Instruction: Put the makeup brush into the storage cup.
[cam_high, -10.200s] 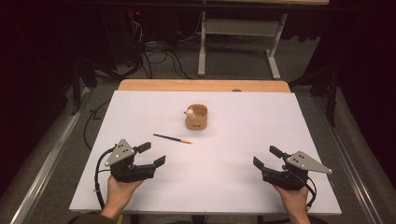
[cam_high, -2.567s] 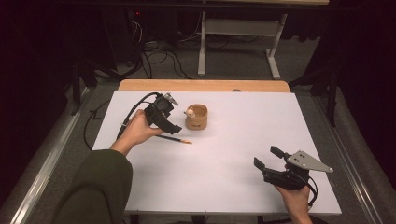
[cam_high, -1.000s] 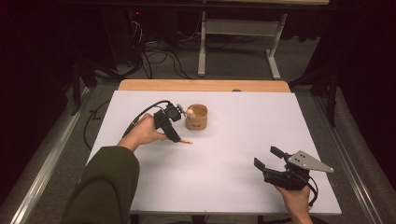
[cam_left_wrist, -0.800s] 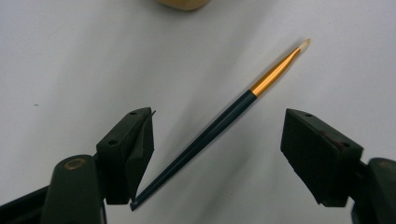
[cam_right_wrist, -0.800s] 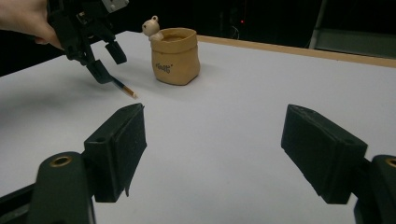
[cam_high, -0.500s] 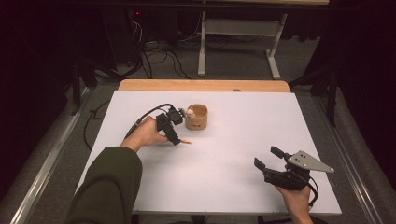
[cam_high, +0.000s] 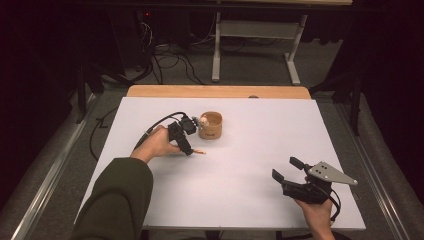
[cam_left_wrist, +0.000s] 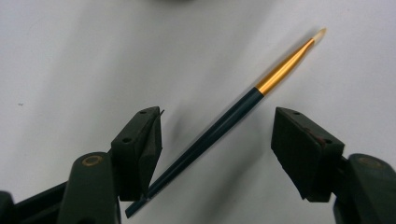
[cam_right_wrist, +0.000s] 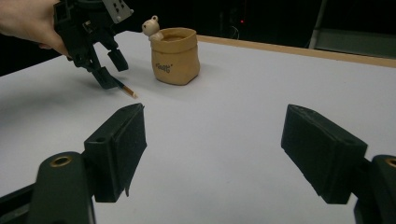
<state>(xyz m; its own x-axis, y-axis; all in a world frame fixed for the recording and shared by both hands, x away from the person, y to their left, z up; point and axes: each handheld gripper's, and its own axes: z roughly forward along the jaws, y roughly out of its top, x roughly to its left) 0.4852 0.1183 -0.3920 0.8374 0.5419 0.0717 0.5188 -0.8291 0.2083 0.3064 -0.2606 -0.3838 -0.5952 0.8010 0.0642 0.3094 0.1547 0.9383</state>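
Already the left gripper (cam_left_wrist: 217, 149) has come down over the thin paintbrush (cam_left_wrist: 219, 128), a dark teal handle with a gold ferrule and pale bristle tip, lying flat on the white table sheet (cam_high: 240, 190). Its jaws have just been closing and now straddle the handle, but a gap shows on the far side and the near pad barely meets the handle's lower end, so the brush is bracketed, not yet gripped. Judging from this, the approach is done; the pinch, the lift and whatever placing follows are all left.

Seen from above, the brush tip (cam_high: 200, 152) pokes out just in front of the tan, sack-shaped pot with a small bear figure on its rim (cam_high: 211, 125), and the left gripper (cam_high: 185, 142) sits just to the left of that pot, close beside it but apart. If the brush is meant for the pot, which seems likely, the way is short and only the bear figure at the rim could snag it.

Well away from the pot, toward the near right corner of the sheet, the right gripper (cam_high: 286, 170) rests in the person's hand with its jaws spread wide and nothing between them. A wooden board edge (cam_high: 220, 91) lies beyond the pot.
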